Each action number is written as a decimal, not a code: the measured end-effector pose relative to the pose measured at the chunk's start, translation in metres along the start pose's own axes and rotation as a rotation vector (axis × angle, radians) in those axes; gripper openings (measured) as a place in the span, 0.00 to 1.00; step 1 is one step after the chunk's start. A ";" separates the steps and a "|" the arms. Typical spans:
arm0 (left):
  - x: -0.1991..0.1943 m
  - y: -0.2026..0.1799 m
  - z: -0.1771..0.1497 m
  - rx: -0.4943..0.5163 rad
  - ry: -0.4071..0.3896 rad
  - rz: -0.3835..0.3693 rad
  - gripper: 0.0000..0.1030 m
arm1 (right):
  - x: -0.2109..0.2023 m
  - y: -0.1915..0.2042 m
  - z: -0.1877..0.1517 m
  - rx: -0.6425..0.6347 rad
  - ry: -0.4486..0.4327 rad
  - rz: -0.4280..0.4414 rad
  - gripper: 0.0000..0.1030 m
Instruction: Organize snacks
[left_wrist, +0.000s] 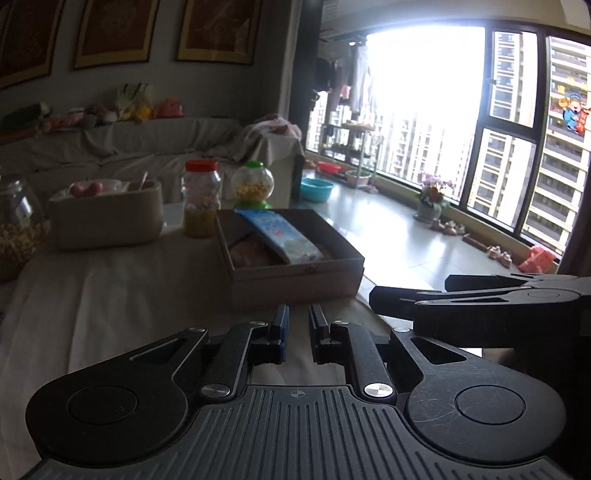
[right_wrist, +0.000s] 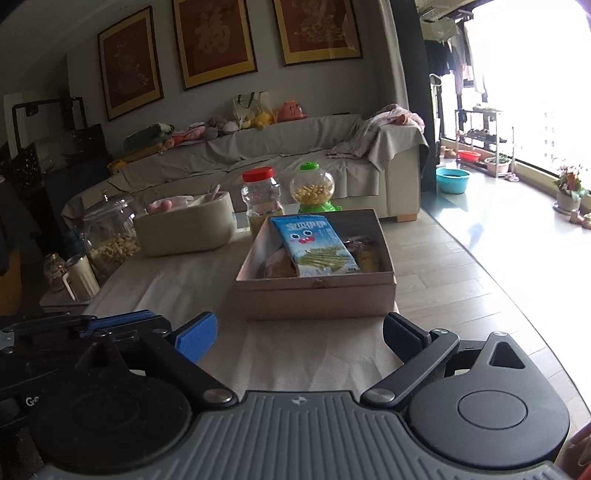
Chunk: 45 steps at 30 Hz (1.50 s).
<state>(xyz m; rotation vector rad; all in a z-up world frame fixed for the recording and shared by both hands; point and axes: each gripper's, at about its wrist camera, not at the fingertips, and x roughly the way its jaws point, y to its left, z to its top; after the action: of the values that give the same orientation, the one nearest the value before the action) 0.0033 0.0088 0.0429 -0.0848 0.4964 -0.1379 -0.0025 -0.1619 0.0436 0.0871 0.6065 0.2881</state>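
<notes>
Left wrist view looks along the left tongs (left_wrist: 297, 323), whose two fingers stand nearly together with only a narrow gap and nothing between them, held just above the cloth-covered bench (left_wrist: 122, 295) in front of the cardboard box (left_wrist: 295, 280). The right tongs (left_wrist: 424, 299) show at the right edge of this view, side-on, beside the box's near corner. From the right wrist view, the right tongs (right_wrist: 301, 336) are spread wide and empty, a blue pad on the left finger (right_wrist: 195, 338), with the bench (right_wrist: 177, 280) showing between the fingers. The open box (right_wrist: 317, 297) sits near the bench's right edge, and a blue snack packet (right_wrist: 314, 245) lies in it, its far end propped against the back wall, over a brown wrapped item (right_wrist: 279, 266) and beside an orange-toned packet (right_wrist: 365, 254). Behind the box stand a red-lidded plastic jar (right_wrist: 260, 194) and a small green gumball-style dispenser (right_wrist: 314, 190) with yellow balls. To the left sits a beige oval basket (right_wrist: 188, 229) with pink items in it, and farther left a glass jar (right_wrist: 109, 232) part-filled with pale nuts or puffs. A covered sofa (right_wrist: 295, 158) runs behind the bench.
</notes>
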 end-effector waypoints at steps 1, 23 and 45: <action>0.000 -0.002 -0.002 -0.006 0.010 -0.001 0.14 | -0.005 -0.001 -0.004 0.002 -0.001 -0.009 0.94; -0.008 -0.008 -0.014 -0.015 0.072 0.038 0.14 | -0.013 -0.007 -0.020 0.003 0.049 -0.064 0.94; -0.010 -0.012 -0.015 -0.018 0.089 0.037 0.14 | -0.011 -0.006 -0.022 0.007 0.057 -0.064 0.94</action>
<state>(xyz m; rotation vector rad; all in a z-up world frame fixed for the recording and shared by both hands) -0.0140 -0.0022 0.0353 -0.0873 0.5879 -0.1013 -0.0222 -0.1712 0.0305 0.0663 0.6654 0.2273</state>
